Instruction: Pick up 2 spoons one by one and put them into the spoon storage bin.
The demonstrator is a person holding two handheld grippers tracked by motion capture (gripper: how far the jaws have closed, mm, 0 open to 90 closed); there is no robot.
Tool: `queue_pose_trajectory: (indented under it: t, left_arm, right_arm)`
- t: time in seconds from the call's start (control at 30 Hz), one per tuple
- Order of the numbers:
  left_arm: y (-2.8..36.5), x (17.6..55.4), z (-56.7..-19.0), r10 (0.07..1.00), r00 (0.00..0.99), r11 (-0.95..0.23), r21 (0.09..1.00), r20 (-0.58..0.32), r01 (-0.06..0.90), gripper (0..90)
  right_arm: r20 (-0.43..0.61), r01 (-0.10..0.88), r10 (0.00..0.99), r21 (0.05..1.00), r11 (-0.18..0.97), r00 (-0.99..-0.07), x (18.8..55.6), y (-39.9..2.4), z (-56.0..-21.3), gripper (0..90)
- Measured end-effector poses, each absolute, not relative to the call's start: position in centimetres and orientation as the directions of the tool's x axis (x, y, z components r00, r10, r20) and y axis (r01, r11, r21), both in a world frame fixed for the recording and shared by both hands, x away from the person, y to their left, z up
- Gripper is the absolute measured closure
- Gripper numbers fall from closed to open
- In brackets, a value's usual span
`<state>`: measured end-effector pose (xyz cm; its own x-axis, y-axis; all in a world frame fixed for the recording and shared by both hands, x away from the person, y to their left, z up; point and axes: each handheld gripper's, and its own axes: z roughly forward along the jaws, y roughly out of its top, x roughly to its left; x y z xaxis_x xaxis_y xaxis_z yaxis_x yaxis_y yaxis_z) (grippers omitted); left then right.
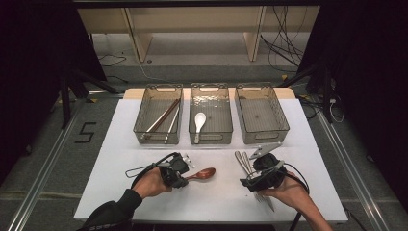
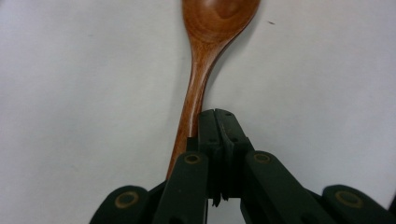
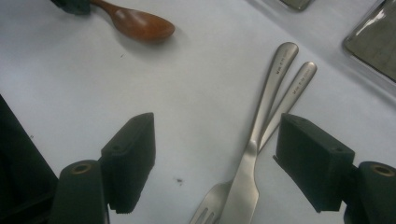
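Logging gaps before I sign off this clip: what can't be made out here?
Handle end of the wooden spoon, left gripper view: runs under the shut left gripper; gripped or not, unclear.
Spoon bowl, same view: cut by the top edge.
Tines of the two forks, right gripper view: cut by the bottom edge, below the open right gripper.
Fork engraving: too small to read.

White table (image 1: 120, 192), three bins (image 1: 210, 120), spoon (image 1: 204, 173), forks (image 1: 244, 161)
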<state>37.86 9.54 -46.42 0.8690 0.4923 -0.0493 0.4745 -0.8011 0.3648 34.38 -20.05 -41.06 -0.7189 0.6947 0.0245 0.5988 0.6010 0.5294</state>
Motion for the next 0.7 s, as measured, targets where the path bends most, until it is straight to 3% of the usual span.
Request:
queue_pose_trajectory:
  t: [0.3,0.43,0.57,0.7]
  left_arm:
    - [9.7,38.0,-46.1,0.497,0.866,-0.794,0.378,-0.049,0.477,88.0]
    - [10.0,38.3,-44.9,0.494,0.868,-0.777,0.42,-0.052,0.468,83.0]
    - [10.3,38.8,-44.4,0.511,0.859,-0.757,0.454,-0.038,0.471,62.6]
    - [10.1,39.6,-45.2,0.528,0.848,-0.768,0.397,-0.05,0.502,42.0]
  right_arm:
    - [0.022,0.596,0.693,0.531,0.602,-0.72,34.4,-20.1,-41.0,29.3]
    - [0.023,0.598,0.695,0.531,0.601,-0.719,34.4,-20.1,-41.0,29.3]
    - [0.023,0.597,0.694,0.531,0.601,-0.719,34.4,-20.1,-41.0,29.3]
    - [0.021,0.595,0.694,0.532,0.602,-0.72,34.4,-20.1,-41.0,29.3]
